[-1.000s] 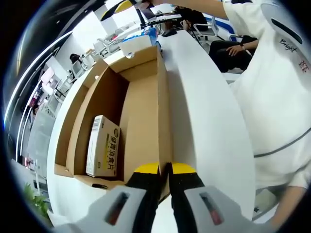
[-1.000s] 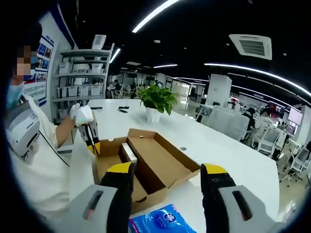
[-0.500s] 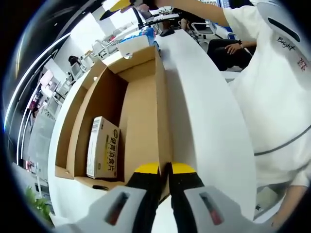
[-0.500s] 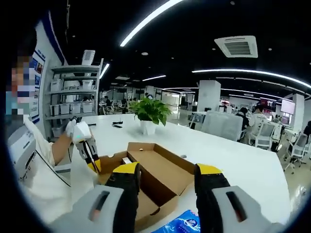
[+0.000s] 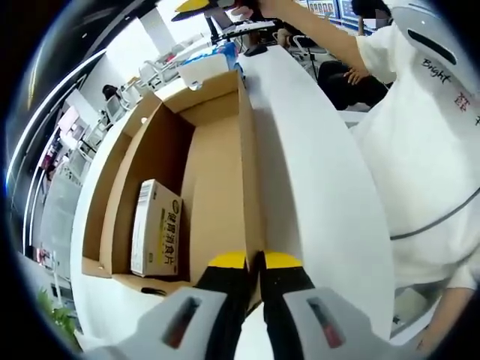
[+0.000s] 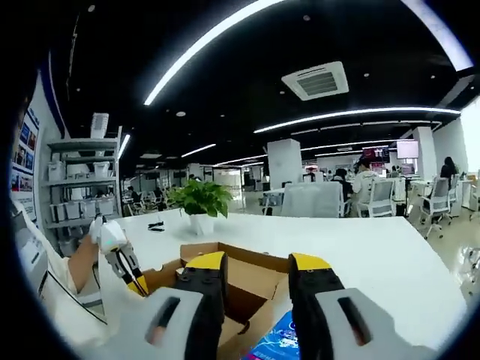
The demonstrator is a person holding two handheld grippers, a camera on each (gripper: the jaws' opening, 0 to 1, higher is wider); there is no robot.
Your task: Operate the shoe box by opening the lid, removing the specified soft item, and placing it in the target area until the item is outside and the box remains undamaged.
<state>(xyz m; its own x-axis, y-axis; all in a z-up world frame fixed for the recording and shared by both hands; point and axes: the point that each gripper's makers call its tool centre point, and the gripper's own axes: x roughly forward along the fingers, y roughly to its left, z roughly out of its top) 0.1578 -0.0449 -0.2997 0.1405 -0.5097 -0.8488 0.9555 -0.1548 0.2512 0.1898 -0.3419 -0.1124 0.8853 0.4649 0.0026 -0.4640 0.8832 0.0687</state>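
The open cardboard shoe box (image 5: 217, 172) lies on a white table, its inside facing me in the left gripper view. A small white-and-yellow carton (image 5: 155, 229) lies flat inside it, by the left wall. My left gripper (image 5: 255, 262) is shut on the box's right side wall at the near end. In the right gripper view the same box (image 6: 244, 274) sits low between the jaws, and the left gripper (image 6: 129, 276) pinches its edge in a gloved hand (image 6: 109, 235). My right gripper (image 6: 257, 264) hovers open above the box, holding nothing. A blue soft packet (image 6: 274, 345) lies on the table just beneath it.
The blue packet (image 5: 222, 51) also lies beyond the box's far end. A potted plant (image 6: 196, 202) stands on the table behind the box. A person in a white shirt (image 5: 427, 150) is close on the right of the white table (image 5: 315, 195). Shelves and office chairs fill the background.
The right gripper's jaws have narrowed, and its view has tilted up, so the box sits lower in it. The left gripper has kept its hold on the box edge.
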